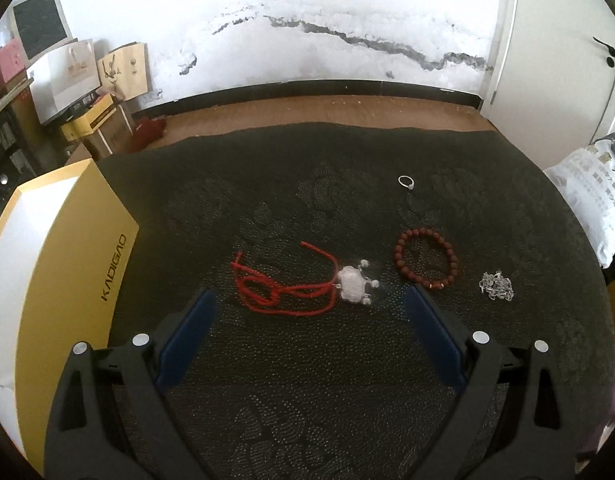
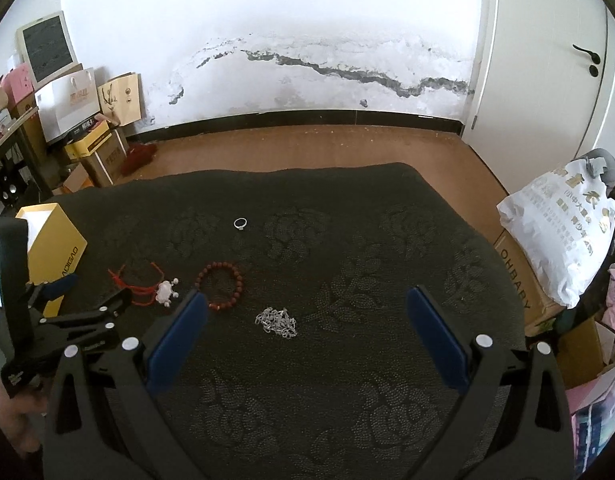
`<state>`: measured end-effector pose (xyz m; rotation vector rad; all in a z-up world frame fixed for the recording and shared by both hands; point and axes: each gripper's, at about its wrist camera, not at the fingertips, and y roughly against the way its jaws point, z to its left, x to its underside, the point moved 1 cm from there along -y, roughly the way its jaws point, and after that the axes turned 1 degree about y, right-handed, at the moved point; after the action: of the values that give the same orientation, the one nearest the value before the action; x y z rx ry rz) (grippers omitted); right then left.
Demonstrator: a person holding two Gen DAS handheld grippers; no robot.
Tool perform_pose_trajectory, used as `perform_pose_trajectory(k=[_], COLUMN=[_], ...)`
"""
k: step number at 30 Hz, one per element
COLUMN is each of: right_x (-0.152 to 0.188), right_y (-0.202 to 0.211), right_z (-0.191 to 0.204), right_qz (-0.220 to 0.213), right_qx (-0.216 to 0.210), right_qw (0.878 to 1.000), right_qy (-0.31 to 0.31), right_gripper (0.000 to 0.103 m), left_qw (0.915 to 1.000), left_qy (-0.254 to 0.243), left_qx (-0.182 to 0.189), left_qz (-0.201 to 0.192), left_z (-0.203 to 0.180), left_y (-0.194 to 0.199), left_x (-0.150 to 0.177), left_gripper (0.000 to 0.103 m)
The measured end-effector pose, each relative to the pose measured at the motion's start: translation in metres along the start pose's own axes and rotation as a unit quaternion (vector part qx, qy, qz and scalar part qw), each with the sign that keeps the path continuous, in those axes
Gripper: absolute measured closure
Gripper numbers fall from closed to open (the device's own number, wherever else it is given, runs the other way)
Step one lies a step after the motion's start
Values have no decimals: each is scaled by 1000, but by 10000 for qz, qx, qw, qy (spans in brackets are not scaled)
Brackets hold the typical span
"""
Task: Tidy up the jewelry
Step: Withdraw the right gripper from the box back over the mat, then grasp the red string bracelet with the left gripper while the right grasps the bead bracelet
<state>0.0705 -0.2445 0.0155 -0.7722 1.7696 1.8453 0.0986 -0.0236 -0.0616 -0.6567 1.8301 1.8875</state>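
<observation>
On the dark patterned cloth (image 1: 307, 360) lie a red cord necklace (image 1: 275, 286) with a pale pendant (image 1: 353, 284), a brown bead bracelet (image 1: 425, 258), a silver ring (image 1: 406, 181) and a heap of silver chain (image 1: 496, 286). My left gripper (image 1: 309, 300) is open, low over the cloth, with the necklace just ahead between its blue pads. My right gripper (image 2: 307, 308) is open too; the silver chain (image 2: 277, 322) lies between its fingers, slightly ahead. The bracelet (image 2: 221, 284), ring (image 2: 240, 223) and pendant (image 2: 165, 292) sit to its left, and the left gripper (image 2: 91, 304) shows there.
An open yellow box (image 1: 51, 280) with a white inside stands at the cloth's left edge, also seen as the yellow box (image 2: 53, 240). A white printed bag (image 2: 559, 236) on a cardboard carton sits at the right. Bags and boxes are stacked by the back left wall.
</observation>
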Motion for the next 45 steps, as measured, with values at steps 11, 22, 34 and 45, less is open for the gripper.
perform_pose_trajectory(k=[11,22,34,45], right_x=[-1,-3,-2,-3], right_y=[-8,-13,-15,-19], right_z=[-2,-2,-9,-9], right_qz=[43,28,36,78], right_qx=[-61,-106,-156,-163], right_qw=[10000,9999,9999,9998], right_qy=[21,9,31,33], right_gripper=[7,7,7,7], left_qw=[9999,9989,9995,9997], left_qy=[24,47,100,-164], left_qx=[75,-43,-150,47], left_qz=[132,456,242,189], left_z=[-4,-7,-14,-24], left_y=[-25,-74,-88,-77], left_x=[1,11,7,8], left_gripper=[10,10,11,71])
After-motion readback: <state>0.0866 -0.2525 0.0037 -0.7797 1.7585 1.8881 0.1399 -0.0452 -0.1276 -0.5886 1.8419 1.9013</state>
